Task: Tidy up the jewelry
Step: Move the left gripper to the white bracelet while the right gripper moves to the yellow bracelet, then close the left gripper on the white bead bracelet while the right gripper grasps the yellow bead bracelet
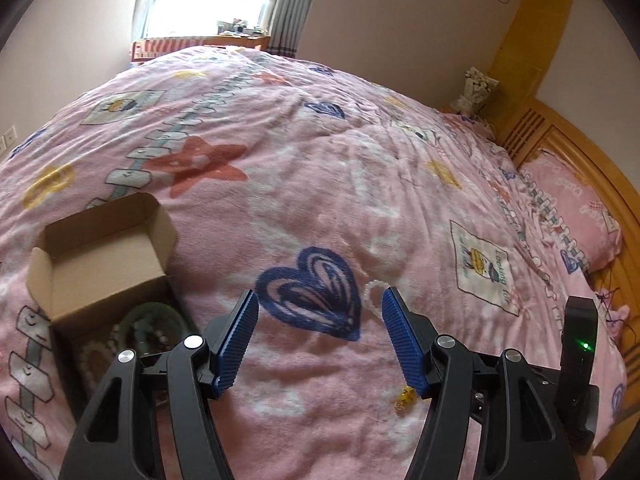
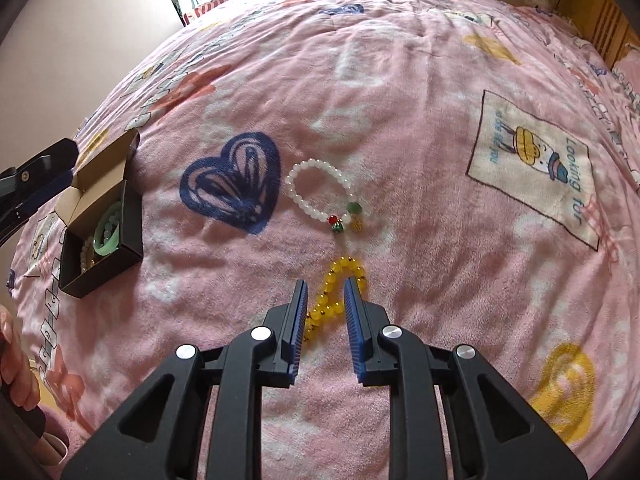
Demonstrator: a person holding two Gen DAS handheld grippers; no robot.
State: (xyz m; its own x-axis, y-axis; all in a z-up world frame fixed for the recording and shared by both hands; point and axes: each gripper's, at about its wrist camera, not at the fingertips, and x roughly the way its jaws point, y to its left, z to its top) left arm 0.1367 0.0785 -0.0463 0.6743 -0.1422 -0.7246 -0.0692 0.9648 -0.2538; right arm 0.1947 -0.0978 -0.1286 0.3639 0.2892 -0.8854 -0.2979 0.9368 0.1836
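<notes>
Right gripper sits nearest the lens, jaws parted narrowly astride the yellow bracelet, pads not yet pressing it, nothing gripped. Left to right: a hand at the frame edge, then the box with lid open, holding a green bangle and pale beads, so part of the sorting looks done. Further right, the white bracelet lies loose on the blanket, just beyond the yellow one. Left gripper hangs wide open and empty, box to its left. Two pieces left to box.
</notes>
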